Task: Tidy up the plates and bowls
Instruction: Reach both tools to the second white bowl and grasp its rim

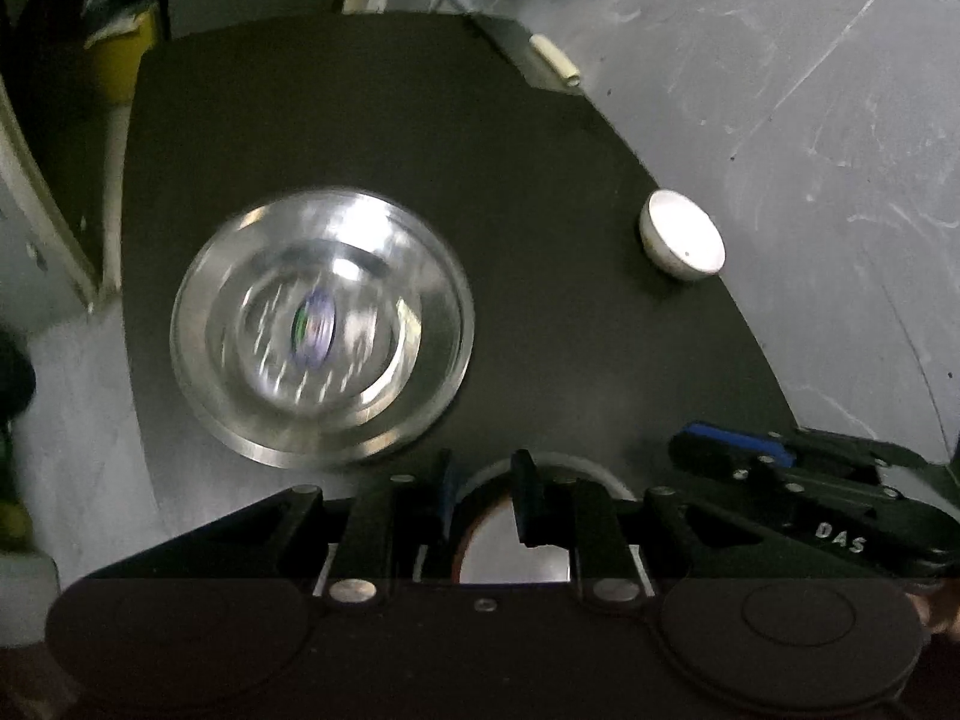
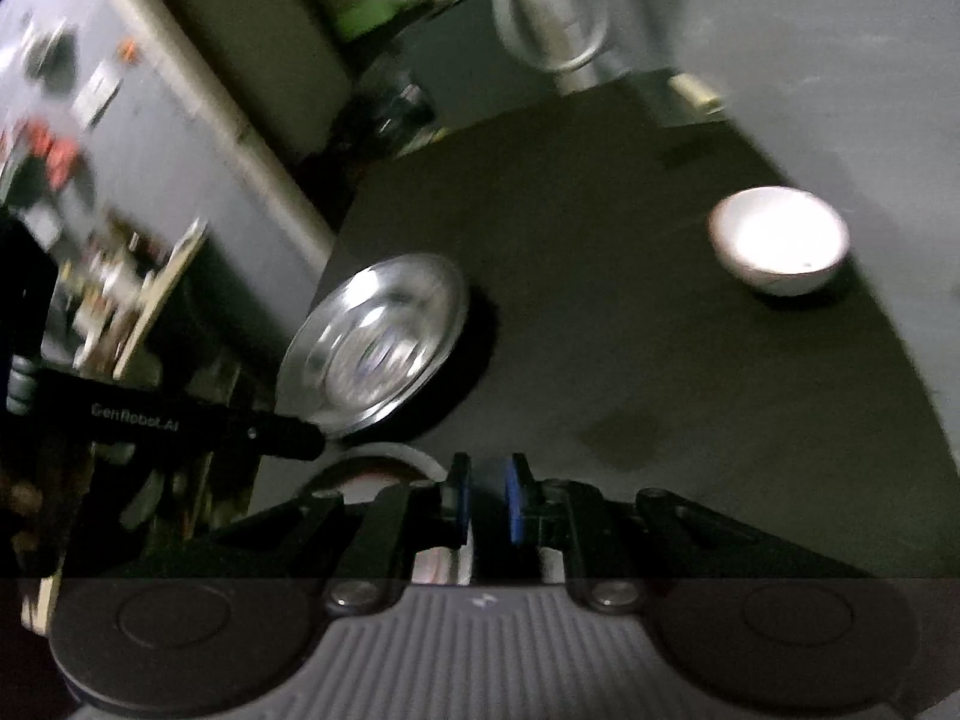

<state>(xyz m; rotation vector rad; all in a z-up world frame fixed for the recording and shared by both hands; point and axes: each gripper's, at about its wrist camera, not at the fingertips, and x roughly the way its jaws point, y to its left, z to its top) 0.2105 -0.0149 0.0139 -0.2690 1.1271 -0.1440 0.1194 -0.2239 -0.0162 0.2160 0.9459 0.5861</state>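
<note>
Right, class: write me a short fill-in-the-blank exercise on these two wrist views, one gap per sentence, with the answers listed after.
1. The steel plates lie stacked on a ____ countertop.
2. The small bowl near the counter's edge is ____ in colour.
3. The right gripper holds ____ between its jaws.
4. The white bowl stands ____ from the steel plates.

Missing words: black; white; nothing; apart
</note>
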